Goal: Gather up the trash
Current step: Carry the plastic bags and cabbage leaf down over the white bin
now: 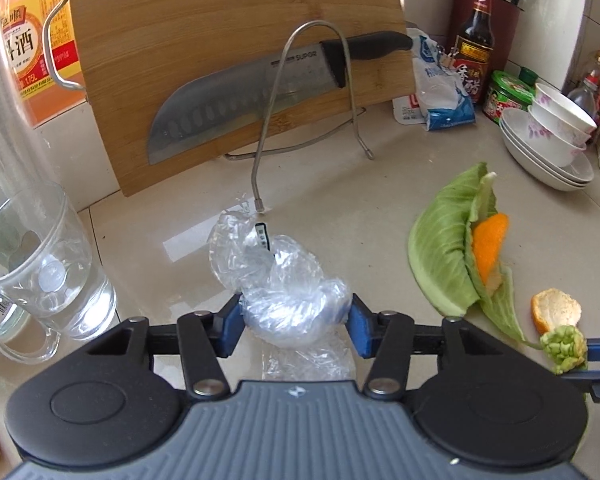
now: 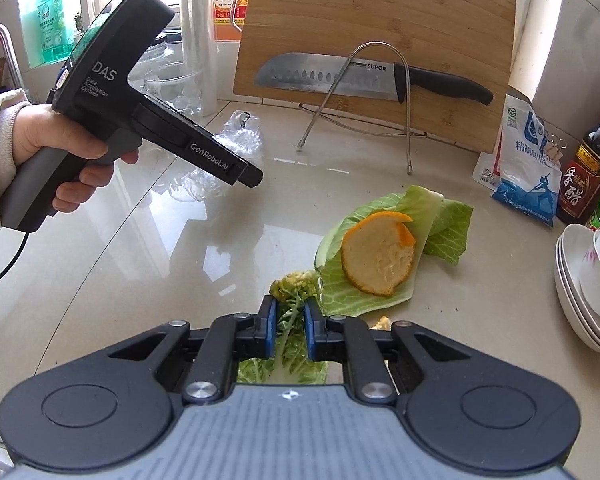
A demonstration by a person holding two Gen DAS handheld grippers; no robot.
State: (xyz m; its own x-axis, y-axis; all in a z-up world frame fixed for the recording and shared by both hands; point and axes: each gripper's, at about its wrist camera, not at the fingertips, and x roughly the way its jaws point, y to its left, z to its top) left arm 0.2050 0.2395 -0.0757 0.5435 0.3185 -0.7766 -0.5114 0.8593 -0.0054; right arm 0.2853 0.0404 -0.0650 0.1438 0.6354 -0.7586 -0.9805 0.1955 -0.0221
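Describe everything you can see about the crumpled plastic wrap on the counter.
The plastic wrap is a clear, crinkly film bunched into a loose wad, with a small black-and-white label stuck near its top. It lies on the glossy beige counter, in front of the wire rack's foot. The left gripper has its blue fingers closed on the near end of the wad. More film trails beneath the gripper.

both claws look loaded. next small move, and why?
Probably lift both straight up. The left claw is shut on the crumpled plastic wrap, the right claw on a small cabbage scrap. No bin shows; the big cabbage leaf and orange peel wait.
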